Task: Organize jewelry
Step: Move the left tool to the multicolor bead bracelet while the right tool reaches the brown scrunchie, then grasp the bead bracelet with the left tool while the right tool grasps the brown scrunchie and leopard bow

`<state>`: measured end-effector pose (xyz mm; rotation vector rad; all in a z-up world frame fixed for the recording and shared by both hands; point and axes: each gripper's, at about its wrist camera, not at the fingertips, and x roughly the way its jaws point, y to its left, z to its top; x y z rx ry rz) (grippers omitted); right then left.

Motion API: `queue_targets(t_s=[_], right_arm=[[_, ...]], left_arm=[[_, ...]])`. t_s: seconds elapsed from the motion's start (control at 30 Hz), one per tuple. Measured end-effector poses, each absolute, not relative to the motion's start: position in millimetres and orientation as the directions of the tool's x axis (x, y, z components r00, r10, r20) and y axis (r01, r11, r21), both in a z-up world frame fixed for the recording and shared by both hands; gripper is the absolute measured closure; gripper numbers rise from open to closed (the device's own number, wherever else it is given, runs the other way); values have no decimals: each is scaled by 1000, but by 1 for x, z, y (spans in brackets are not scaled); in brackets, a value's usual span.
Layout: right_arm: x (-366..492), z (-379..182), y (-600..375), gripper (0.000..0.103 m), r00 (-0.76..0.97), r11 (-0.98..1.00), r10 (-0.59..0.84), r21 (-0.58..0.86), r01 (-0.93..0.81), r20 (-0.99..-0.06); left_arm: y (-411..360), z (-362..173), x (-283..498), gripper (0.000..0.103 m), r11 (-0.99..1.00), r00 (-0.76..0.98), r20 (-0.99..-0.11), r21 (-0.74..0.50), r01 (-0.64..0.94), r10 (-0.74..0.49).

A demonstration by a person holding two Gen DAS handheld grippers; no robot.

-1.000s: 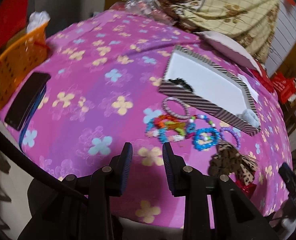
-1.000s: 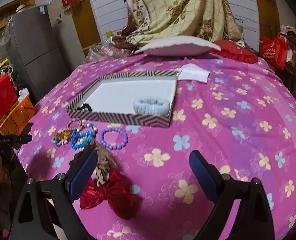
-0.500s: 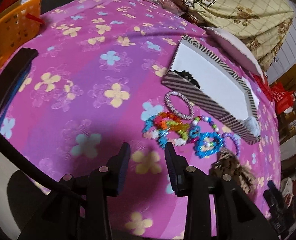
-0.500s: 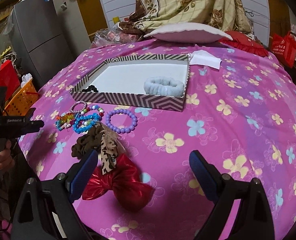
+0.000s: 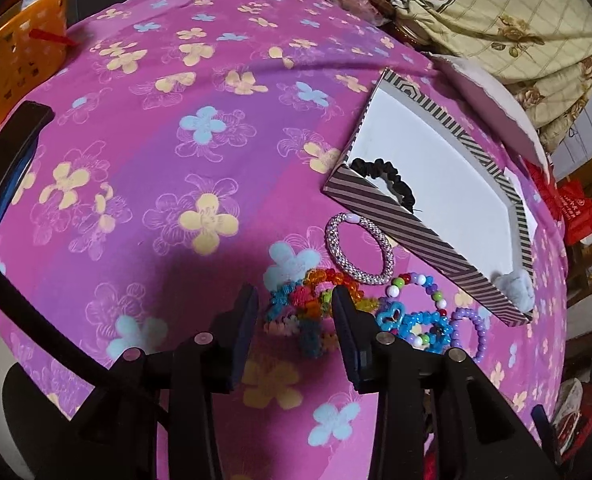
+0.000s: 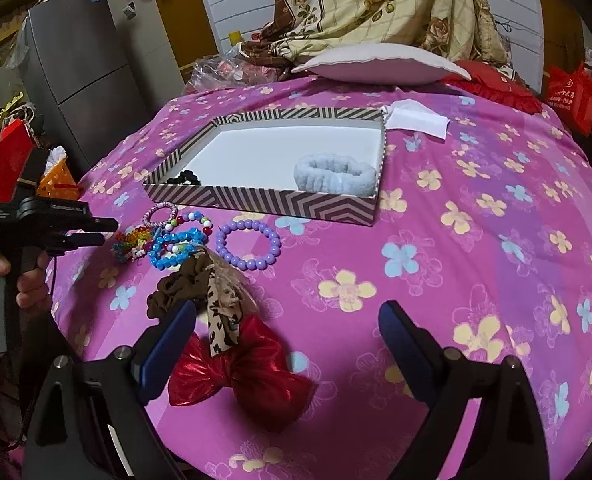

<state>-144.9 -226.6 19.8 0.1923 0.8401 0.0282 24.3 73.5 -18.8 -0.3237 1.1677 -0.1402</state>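
A striped box [image 6: 296, 204] [image 5: 379, 204] holds a black scrunchie [image 5: 387, 178] and a pale blue scrunchie [image 6: 335, 174]. In front of it lie a silver-pink bracelet [image 5: 357, 248], a multicoloured bead bracelet [image 5: 311, 304], a blue bead bracelet [image 6: 176, 250], a purple bead bracelet [image 6: 248, 244], a brown leopard scrunchie [image 6: 200, 288] and a red bow [image 6: 240, 372]. My left gripper [image 5: 294, 312] [image 6: 104, 232] is open, its fingers either side of the multicoloured bracelet, just above it. My right gripper [image 6: 288, 340] is wide open and empty, above the red bow.
The pink flowered bedspread [image 6: 475, 260] covers the bed. A white pillow [image 6: 379, 64], a red cushion [image 6: 495, 88] and a white paper [image 6: 415, 118] lie behind the box. An orange basket [image 5: 12, 68] and a dark phone [image 5: 12, 156] are at the left.
My left gripper has moved forward and right to the multicoloured bracelet, which now lies between its fingers. My right gripper has moved forward over the red bow, still wide open.
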Motion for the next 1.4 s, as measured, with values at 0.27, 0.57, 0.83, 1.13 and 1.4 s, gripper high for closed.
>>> queue_targets(t_s=[0.27, 0.57, 0.83, 1.13, 1.4], right_arm=[[-133, 19, -215, 8, 657, 987, 114, 162, 13, -745], [-103, -1, -184, 34, 592, 984, 178, 144, -104, -786], [-95, -13, -179, 85, 578, 971, 241, 201, -133, -779], [-105, 23, -181, 94, 632, 966, 257, 192, -171, -732], [-106, 29, -179, 64, 629, 969, 244, 165, -183, -738]], left_arm=[[62, -28, 32, 64, 950, 366, -889, -310, -35, -276], [65, 4, 25, 72, 939, 421, -848, -342, 30, -322], [74, 61, 7, 72, 914, 491, -777, -387, 122, -395], [79, 88, -3, 72, 907, 517, -752, -395, 143, -409], [78, 86, -12, 72, 909, 510, -758, -391, 144, -407]])
